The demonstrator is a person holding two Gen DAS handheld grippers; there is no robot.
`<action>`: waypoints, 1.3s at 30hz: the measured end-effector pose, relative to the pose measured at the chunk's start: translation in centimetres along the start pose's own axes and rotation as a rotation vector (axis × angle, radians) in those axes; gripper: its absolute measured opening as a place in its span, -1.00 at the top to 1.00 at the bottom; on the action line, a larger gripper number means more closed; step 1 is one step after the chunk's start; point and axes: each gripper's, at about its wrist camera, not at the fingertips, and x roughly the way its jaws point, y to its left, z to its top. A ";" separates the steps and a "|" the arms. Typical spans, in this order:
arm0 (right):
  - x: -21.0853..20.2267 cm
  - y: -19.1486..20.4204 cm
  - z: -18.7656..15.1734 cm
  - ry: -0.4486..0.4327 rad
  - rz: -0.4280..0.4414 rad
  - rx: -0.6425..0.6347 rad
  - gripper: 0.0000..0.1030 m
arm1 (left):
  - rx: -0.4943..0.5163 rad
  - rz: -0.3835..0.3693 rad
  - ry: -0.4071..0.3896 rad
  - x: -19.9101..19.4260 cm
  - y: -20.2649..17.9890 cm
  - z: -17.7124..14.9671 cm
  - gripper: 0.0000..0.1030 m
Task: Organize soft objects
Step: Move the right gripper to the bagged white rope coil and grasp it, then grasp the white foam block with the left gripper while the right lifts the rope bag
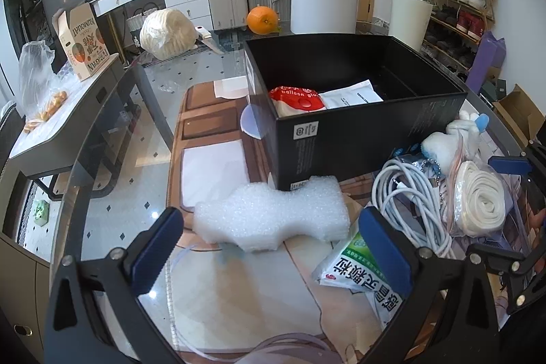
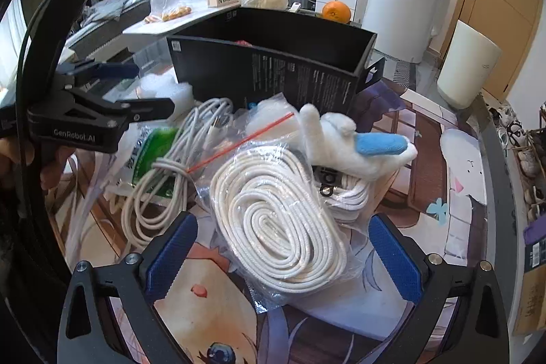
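A white foam block (image 1: 273, 214) lies on the glass table just ahead of my left gripper (image 1: 269, 248), which stands open with nothing between its blue pads. Behind the foam sits a black box (image 1: 341, 139) holding a red-and-white pouch (image 1: 297, 98) and a white packet (image 1: 351, 94). My right gripper (image 2: 283, 256) is open around the near end of a clear bag of coiled white rope (image 2: 276, 227). A white plush toy with a blue ear (image 2: 355, 142) rests behind the bag. A bundle of white cable (image 2: 170, 173) and a green-and-white packet (image 1: 365, 265) lie between the two grippers.
An orange (image 1: 262, 19) and a wrapped round bundle (image 1: 167, 33) sit at the table's far edge. A white cylinder (image 2: 467, 67) stands at the right. A grey side table (image 1: 68, 121) with a kumquat carton is to the left. Suitcases and a shoe rack line the back wall.
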 end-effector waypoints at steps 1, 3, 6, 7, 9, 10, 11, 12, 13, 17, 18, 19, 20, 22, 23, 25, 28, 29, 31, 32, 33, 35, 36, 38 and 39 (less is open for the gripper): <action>0.1 0.1 -0.1 0.004 -0.007 -0.009 -0.97 | -0.001 0.000 0.002 0.1 0.0 0.0 -1.00; 0.3 0.4 -0.2 0.014 -0.006 -0.025 -0.91 | 0.000 0.002 0.004 0.1 0.1 0.0 -1.00; 0.3 0.7 -0.2 0.021 -0.009 -0.047 -0.66 | 0.002 0.009 0.000 0.1 0.3 0.0 -1.00; 0.2 0.7 -0.1 0.018 -0.017 -0.051 -0.59 | 0.002 0.010 0.001 0.2 0.3 0.0 -1.00; 0.2 0.5 -0.1 0.014 -0.022 -0.047 -0.50 | 0.002 0.010 0.001 0.1 0.3 0.0 -1.00; 0.2 0.5 -0.1 0.012 -0.025 -0.048 -0.37 | 0.004 0.011 0.001 0.1 0.3 -0.1 -1.00; 0.1 0.4 -0.1 0.011 -0.028 -0.053 -0.25 | 0.005 0.013 0.002 0.1 0.2 -0.1 -1.00; 0.0 0.4 -0.1 0.008 -0.029 -0.060 -0.07 | 0.005 0.014 0.002 0.1 0.2 -0.2 -1.00; -0.1 0.4 -0.1 0.006 -0.040 -0.065 0.04 | 0.004 0.015 0.004 0.2 0.3 -0.2 -1.00; -0.4 0.2 -0.2 0.001 -0.046 -0.078 0.14 | 0.007 0.014 0.001 0.2 0.2 0.0 -1.00; -0.5 0.3 -0.3 0.000 -0.040 -0.081 0.16 | 0.007 0.015 -0.002 0.1 0.2 0.0 -1.00; -0.6 0.3 -0.3 -0.002 -0.037 -0.084 0.16 | 0.007 0.019 -0.004 0.1 0.2 0.0 -1.00; -0.7 0.4 -0.3 -0.008 -0.037 -0.089 0.17 | 0.006 0.021 -0.002 0.2 0.3 0.0 -1.00; -1.2 0.9 -0.2 -0.024 -0.033 -0.099 0.17 | -0.003 0.017 0.001 0.2 0.5 -0.1 -1.00; -1.4 1.0 -0.1 -0.033 -0.023 -0.104 0.17 | -0.006 0.015 0.002 0.1 0.7 -0.1 -1.00; -2.2 1.3 0.1 -0.065 -0.003 -0.102 0.17 | -0.015 0.019 0.002 0.0 0.9 -0.1 -1.00; -3.4 1.1 0.5 -0.126 0.023 -0.071 0.17 | -0.026 0.011 0.003 0.0 1.2 -0.2 -1.00; -3.8 1.0 0.7 -0.145 0.036 -0.058 0.17 | -0.028 0.006 0.003 0.0 1.2 -0.1 -1.00; -4.4 0.7 1.0 -0.174 0.039 -0.037 0.17 | -0.030 -0.001 0.007 0.1 1.1 -0.1 -1.00; -4.5 0.7 1.1 -0.181 0.042 -0.031 0.17 | -0.030 -0.003 0.010 0.2 1.0 -0.1 -1.00; -4.6 0.6 1.1 -0.187 0.040 -0.024 0.17 | -0.028 -0.005 0.015 0.3 0.9 -0.1 -1.00; -4.7 0.5 1.2 -0.189 0.036 -0.018 0.17 | -0.026 -0.002 0.017 0.4 0.8 0.0 -1.00; -4.6 0.5 1.2 -0.188 0.036 -0.016 0.17 | -0.029 -0.006 0.024 0.6 0.8 0.0 -1.00; -4.6 0.5 1.2 -0.189 0.032 -0.018 0.17 | -0.047 -0.025 0.036 0.8 0.9 0.0 -1.00; -4.6 0.5 1.3 -0.188 0.033 -0.018 0.17 | -0.056 -0.036 0.044 0.9 1.0 0.0 -1.00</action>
